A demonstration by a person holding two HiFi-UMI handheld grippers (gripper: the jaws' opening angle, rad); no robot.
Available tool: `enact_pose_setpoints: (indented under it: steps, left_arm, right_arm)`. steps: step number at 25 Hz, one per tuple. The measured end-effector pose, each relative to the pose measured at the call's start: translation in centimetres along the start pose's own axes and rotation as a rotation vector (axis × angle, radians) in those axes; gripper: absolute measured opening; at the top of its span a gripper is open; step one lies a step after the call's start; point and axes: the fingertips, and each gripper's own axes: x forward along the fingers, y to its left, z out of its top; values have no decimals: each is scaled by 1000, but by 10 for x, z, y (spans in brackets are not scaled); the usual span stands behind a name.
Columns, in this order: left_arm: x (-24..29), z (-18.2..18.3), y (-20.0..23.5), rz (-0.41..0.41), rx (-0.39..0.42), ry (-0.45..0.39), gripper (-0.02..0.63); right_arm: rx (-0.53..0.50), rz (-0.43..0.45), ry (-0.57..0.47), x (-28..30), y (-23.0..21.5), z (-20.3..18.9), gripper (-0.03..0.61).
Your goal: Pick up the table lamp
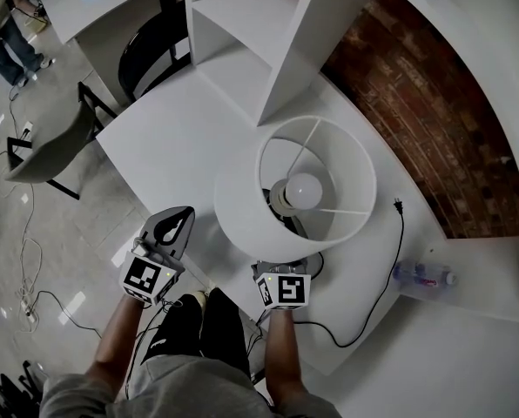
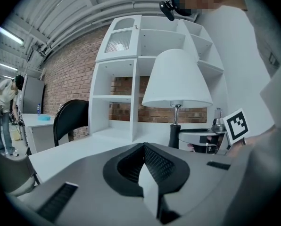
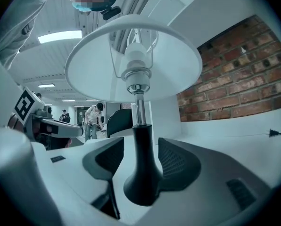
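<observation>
The table lamp (image 1: 242, 209) has a wide white shade, a lit-looking bulb (image 1: 303, 188) and a black flared stem (image 3: 141, 164); it stands upright on the white table (image 1: 172, 138). My right gripper (image 1: 283, 268) reaches under the shade. In the right gripper view its jaws stand open on either side of the black stem, with small gaps at the pads (image 3: 107, 157). My left gripper (image 1: 177, 220) hovers left of the lamp near the table's front edge, shut and empty. From the left gripper view the lamp (image 2: 177, 79) stands ahead to the right.
A white shelf unit (image 1: 242, 33) stands behind the lamp against a brick wall (image 1: 425, 120). The lamp's black cord (image 1: 386, 268) trails right across the table, next to a plastic bottle (image 1: 423, 274). A black chair (image 1: 146, 50) and a grey chair (image 1: 46, 146) stand to the left.
</observation>
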Motion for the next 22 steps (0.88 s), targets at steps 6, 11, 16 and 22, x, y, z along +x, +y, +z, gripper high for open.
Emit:
enact_pose_setpoints:
  steps: [6,11,16,22]
  left_arm:
    - [-1,-6,10,32,4,-2,3]
    - [-5,-5,11,42,1,8,3]
    - [-9,-3,15,55,-4,0,3]
    - [-11,-6,17,64,-12,14,3]
  right_arm:
    - [-3,5,-12,8,-1,-1,225]
    - [10,5,-21,15,-2,0,225]
    - [20,12,-10,20,-3,-3,225]
    - [22,0,-7,24,-5,-6,224]
